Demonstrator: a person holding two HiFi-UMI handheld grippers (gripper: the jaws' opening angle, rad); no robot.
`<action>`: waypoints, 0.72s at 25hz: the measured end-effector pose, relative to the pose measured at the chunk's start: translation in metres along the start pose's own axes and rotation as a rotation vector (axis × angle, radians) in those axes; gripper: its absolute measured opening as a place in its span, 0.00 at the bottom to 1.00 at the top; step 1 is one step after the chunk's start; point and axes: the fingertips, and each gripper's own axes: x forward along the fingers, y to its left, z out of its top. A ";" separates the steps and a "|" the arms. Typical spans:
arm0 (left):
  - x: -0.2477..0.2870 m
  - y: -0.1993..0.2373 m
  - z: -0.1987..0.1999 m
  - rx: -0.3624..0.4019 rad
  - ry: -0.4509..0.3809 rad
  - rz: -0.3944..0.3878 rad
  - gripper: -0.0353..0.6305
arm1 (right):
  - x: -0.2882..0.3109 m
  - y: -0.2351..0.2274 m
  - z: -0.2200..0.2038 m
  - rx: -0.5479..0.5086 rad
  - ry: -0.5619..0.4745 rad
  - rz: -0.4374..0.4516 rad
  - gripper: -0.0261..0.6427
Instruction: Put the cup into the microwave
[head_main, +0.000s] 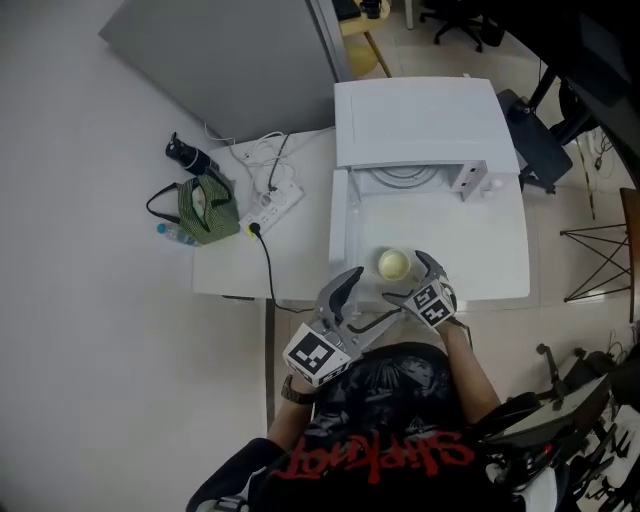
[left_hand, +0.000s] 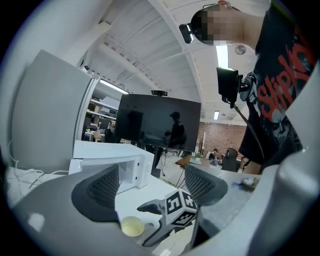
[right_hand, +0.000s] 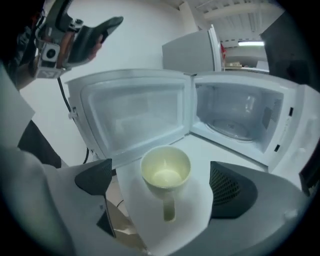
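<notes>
Dark ribbed pads (right_hand: 231, 188) of my right gripper (right_hand: 162, 182) stand wide apart, touching nothing, with the cup (right_hand: 165, 171) upright just ahead between them, mouth up, its handle pointing back at me. It looks smooth, round and pale cream, on the white table (right_hand: 197, 150) before the open microwave (right_hand: 240, 117). My left gripper (left_hand: 152, 185) gapes wide too, empty.

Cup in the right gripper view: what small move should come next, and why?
Probably close the right gripper on the cup. The cup stands upright on the table between the wide-open jaws, which do not touch it. Its handle points toward the camera, and the microwave already stands open.
</notes>
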 end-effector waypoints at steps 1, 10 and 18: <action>0.003 0.001 -0.002 -0.003 0.011 0.008 0.64 | 0.012 -0.003 -0.007 -0.008 0.019 0.015 0.92; 0.015 0.014 -0.011 -0.056 0.040 0.065 0.64 | 0.053 -0.017 -0.031 -0.061 0.044 0.035 0.67; 0.013 0.034 -0.005 -0.103 -0.011 0.117 0.64 | 0.017 -0.052 -0.025 0.040 -0.025 -0.040 0.67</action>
